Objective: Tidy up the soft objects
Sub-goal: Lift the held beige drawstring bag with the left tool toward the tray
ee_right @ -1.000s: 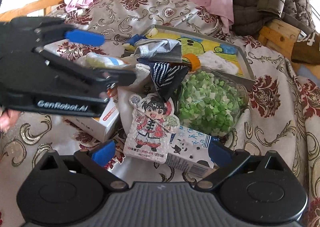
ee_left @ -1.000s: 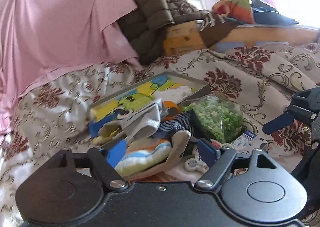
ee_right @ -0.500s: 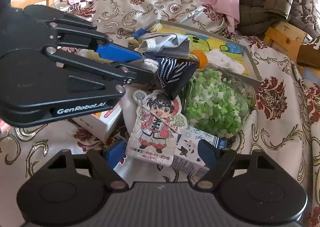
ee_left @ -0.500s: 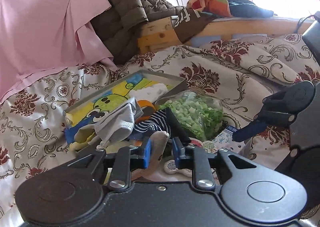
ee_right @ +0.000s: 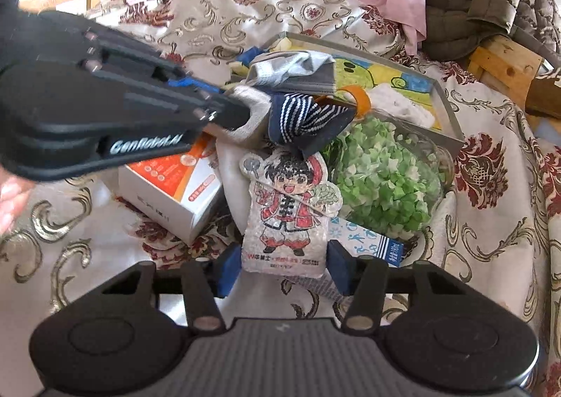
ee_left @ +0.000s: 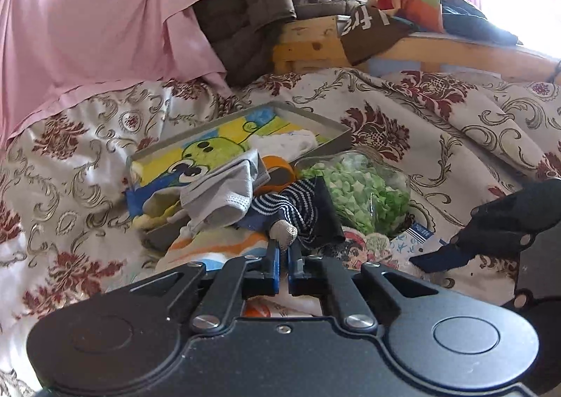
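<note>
Bed [ee_left: 420,123] under floral cover, clutter heaped mid-frame. Shallow tray [ee_right: 445,106] with cartoon lining sits behind a bag of green bits [ee_right: 382,179]. We see the left hand-held gripper [ee_left: 284,253] clenched on the beige toe of a striped sock [ee_right: 301,116], beside the tray. Right hand-held gripper [ee_right: 284,267] spread, straddling a cartoon-boy pouch [ee_right: 287,211], not pinching it.

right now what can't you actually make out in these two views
- Striped sock: how much cloth sits between the left gripper pads is hidden by the gripper body, left wrist view.
- White and orange box: its top is covered by the left gripper, right wrist view; print too small to read.
- Cartoon pouch: whether the open right gripper touches it is unclear.
- Tray: floor mostly covered by clothes.
</note>
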`<state>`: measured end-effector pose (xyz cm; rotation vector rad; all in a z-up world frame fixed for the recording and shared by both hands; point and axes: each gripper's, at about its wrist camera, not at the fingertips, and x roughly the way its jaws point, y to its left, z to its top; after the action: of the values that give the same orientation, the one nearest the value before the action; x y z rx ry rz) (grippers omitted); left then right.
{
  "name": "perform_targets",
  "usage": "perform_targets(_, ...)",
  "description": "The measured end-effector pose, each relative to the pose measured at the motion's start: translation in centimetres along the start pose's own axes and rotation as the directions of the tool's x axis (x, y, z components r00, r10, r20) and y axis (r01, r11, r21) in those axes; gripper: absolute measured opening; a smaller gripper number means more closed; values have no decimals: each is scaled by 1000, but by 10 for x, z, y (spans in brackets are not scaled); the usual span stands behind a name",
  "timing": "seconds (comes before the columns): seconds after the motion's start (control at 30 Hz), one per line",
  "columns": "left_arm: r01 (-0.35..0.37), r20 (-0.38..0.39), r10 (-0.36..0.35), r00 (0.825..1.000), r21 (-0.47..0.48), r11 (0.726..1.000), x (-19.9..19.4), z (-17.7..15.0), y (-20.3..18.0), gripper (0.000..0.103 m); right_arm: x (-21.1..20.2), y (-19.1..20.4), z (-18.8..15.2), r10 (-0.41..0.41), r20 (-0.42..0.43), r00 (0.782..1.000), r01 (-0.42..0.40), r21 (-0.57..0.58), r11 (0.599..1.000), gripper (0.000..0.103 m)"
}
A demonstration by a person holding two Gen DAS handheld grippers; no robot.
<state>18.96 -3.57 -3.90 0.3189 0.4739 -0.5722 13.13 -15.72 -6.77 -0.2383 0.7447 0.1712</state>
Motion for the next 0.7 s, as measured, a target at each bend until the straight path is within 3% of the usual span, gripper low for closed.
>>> perform_targets(0.27, -3, 43, 3, 999, 6, 1000, -41, 7, -15, 2, -20, -10, 0, -3, 36, 999, 1, 46, 999, 55)
perform_targets(0.37, -9, 46, 12, 999, -62, 998, -53, 12, -12, 2, -26, -13, 0, -2, 51, 999, -1, 53, 999, 55)
perform_targets(0.5, -68, 26, 73, 997, -154, 986, -65, 11, -3, 2, -35, -25, 0, -38, 75, 996, 29, 111, 993, 55)
perform_targets(0.7, -160, -37, 155, 987, -248, 955, -70, 7, 13, 2, -25, -40, 0, -56, 43, 998, 47, 188, 981, 55)
